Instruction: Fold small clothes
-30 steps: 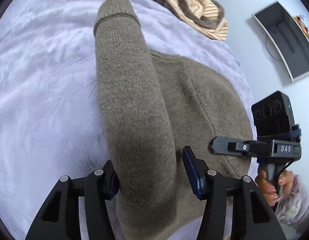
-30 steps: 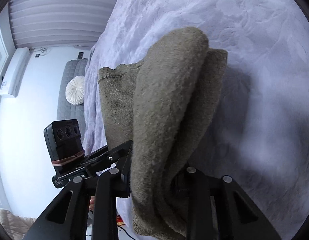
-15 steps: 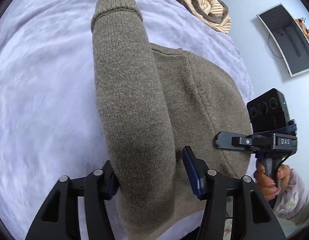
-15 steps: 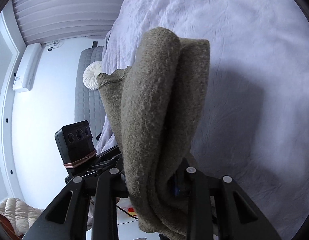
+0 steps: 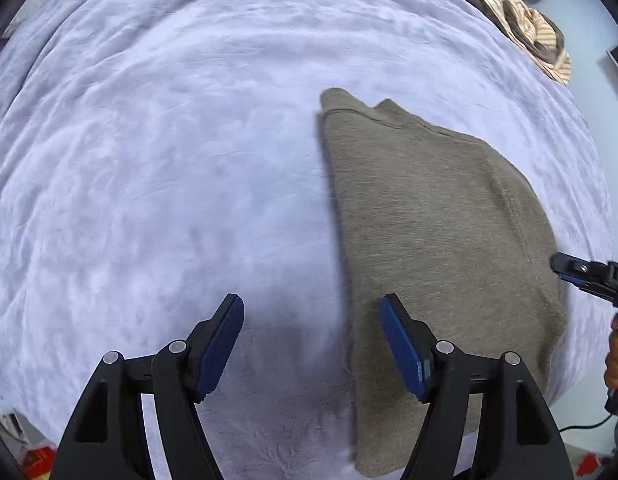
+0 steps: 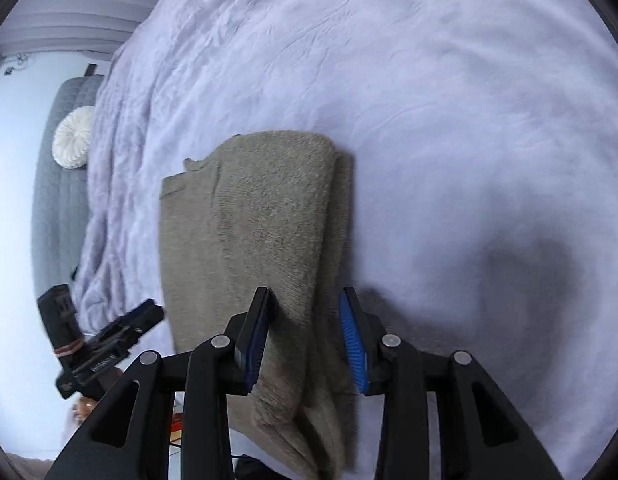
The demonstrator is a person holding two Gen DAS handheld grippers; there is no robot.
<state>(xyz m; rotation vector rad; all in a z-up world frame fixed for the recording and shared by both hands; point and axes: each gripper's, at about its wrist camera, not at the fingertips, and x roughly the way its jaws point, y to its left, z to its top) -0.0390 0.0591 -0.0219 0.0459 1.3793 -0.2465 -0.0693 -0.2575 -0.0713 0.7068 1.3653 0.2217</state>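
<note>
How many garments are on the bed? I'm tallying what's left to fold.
2 that I can make out: the olive sweater folded near the bed's edge, and a striped garment in a heap at the far corner, which may hide more.

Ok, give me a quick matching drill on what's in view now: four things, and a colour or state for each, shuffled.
1. sweater
2. bedspread
3. left gripper
4. round cushion

A. white
B. jaws opening, nothing between them
C. olive, folded flat
D. pale lilac

Pairs: 1-C, 2-D, 3-B, 4-A
</note>
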